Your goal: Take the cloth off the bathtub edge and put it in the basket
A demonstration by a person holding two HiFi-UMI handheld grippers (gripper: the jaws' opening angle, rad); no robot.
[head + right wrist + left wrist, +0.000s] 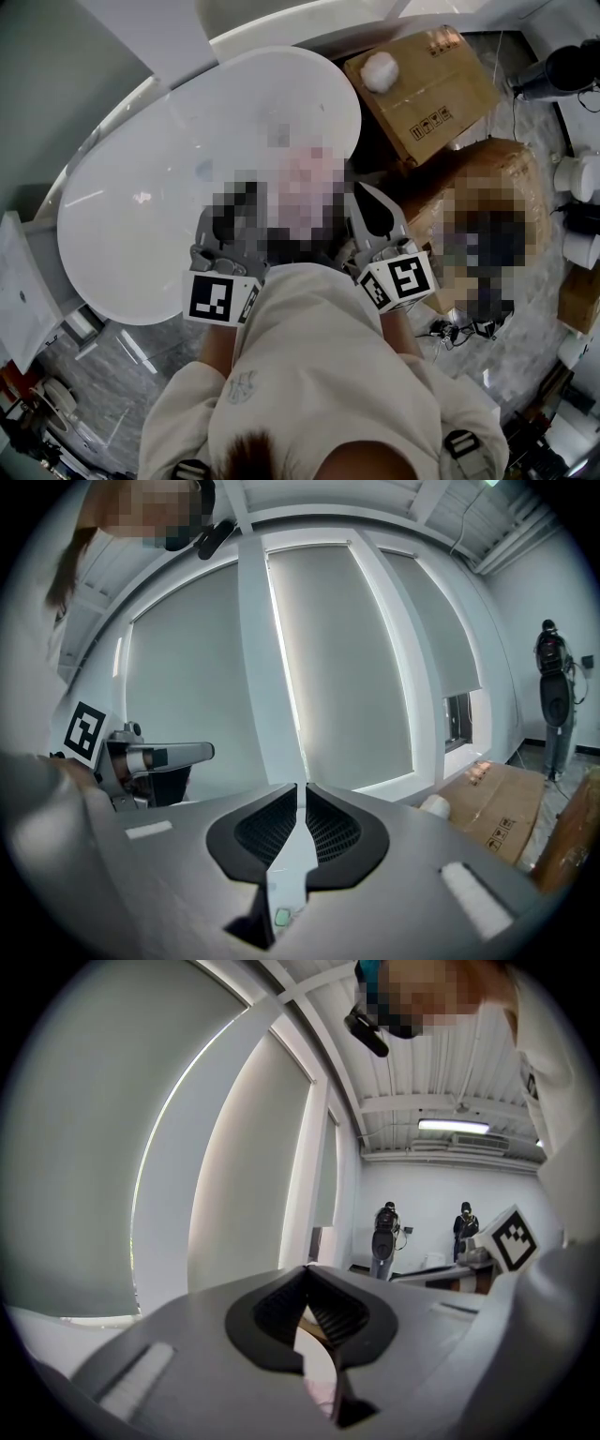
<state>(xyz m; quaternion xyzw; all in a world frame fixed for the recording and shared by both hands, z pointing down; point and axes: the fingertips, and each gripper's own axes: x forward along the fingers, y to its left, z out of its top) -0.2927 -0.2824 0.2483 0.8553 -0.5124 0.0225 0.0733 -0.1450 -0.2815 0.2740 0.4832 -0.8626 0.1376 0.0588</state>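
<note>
A white bathtub (pixel 187 187) stands on the grey marbled floor (pixel 122 361), with a cardboard box (pixel 436 94) and a brown plastic-wrapped bundle (pixel 511 169) close beside it.

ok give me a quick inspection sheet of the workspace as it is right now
surface: white bathtub, marble floor around it
job's things: cloth not made out, a blurred patch covers the tub edge by the grippers; brown rounded thing may be the basket
clutter: cardboard box with a white ball on it
grippers: left hand-held gripper and right hand-held gripper both shut, holding nothing
cables: tangle on the floor
surroundings: blinds over windows; two people far off
</note>
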